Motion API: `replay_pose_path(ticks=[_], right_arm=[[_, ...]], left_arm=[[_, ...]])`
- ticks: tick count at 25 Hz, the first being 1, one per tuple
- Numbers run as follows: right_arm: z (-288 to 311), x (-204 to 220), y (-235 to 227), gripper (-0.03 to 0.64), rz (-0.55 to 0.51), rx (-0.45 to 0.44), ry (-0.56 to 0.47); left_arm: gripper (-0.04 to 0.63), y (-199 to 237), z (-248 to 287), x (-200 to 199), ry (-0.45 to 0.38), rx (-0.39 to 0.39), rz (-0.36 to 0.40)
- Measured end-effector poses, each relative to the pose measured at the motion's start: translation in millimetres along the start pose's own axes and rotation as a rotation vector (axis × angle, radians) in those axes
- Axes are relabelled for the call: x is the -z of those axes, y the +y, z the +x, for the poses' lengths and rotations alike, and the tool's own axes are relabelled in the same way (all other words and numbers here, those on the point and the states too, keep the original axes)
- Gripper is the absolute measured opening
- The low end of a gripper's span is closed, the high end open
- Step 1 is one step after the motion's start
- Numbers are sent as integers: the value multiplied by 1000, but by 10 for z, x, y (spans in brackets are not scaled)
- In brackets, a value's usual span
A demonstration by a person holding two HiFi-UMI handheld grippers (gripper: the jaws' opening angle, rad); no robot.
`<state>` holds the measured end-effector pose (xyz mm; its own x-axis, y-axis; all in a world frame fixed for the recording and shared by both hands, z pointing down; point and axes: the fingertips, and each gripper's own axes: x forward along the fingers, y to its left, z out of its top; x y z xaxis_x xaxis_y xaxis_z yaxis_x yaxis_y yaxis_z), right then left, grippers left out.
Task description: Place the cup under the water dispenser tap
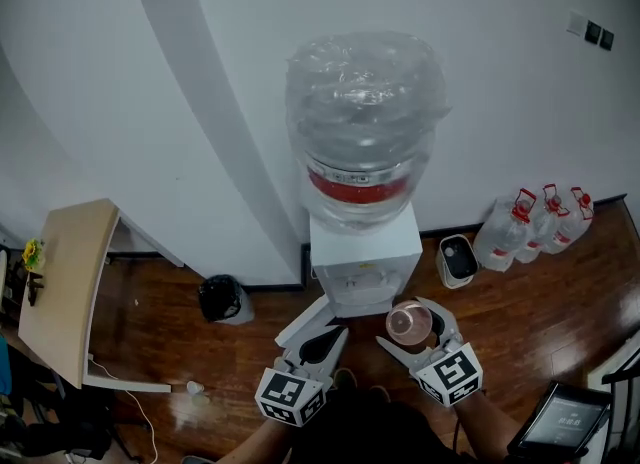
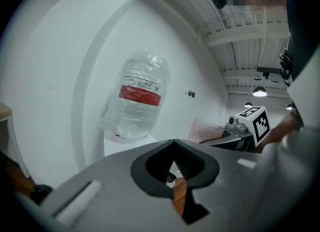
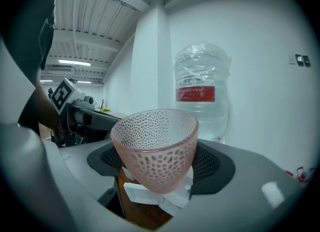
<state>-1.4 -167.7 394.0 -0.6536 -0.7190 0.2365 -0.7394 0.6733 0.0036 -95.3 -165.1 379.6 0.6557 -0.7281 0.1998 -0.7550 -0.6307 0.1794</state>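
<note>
While the right tongs [image 1: 414,332] stand clamped on the pink dimpled cup [image 3: 156,146], carried just short of the water dispenser [image 1: 365,257], the left tongs [image 1: 318,332] are together, empty. Cup judged light, stiff, breakable (probably slippery); grip low on its wall.

- Your left gripper [image 1: 322,327] points forward, almost level, its jaws closed together with nothing between them.
- Your right gripper [image 1: 413,330] sits just beside it, jaws wide, clamped on the upright pink cup [image 3: 156,148].
- Your left forearm [image 1: 250,444] and right forearm [image 1: 490,439] reach in from below.
</note>
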Motion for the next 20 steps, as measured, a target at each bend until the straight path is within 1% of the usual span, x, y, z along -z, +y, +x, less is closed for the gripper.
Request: replay_pose_path(ticks=[4,7,10,12,17,20], right_arm=[[271,238,-76,385,-28,11,18],[535,521,-146,385,15,14,25],[722,884,-225,385,67,30,47],[827,1111,-322,385,97,52,63],[1033,1646,-509,385,154,90,77],[1117,1957,-567,385,182,91,82]], left_arm=[[129,151,211,207,54,64,-3],[129,286,437,434,93,114,-4],[133,468,619,733,137,132,-5],[190,568,729,970,169,146,-8],[195,801,891,1594,249,150,-30],[195,856,955,1907,295,162,-23]])
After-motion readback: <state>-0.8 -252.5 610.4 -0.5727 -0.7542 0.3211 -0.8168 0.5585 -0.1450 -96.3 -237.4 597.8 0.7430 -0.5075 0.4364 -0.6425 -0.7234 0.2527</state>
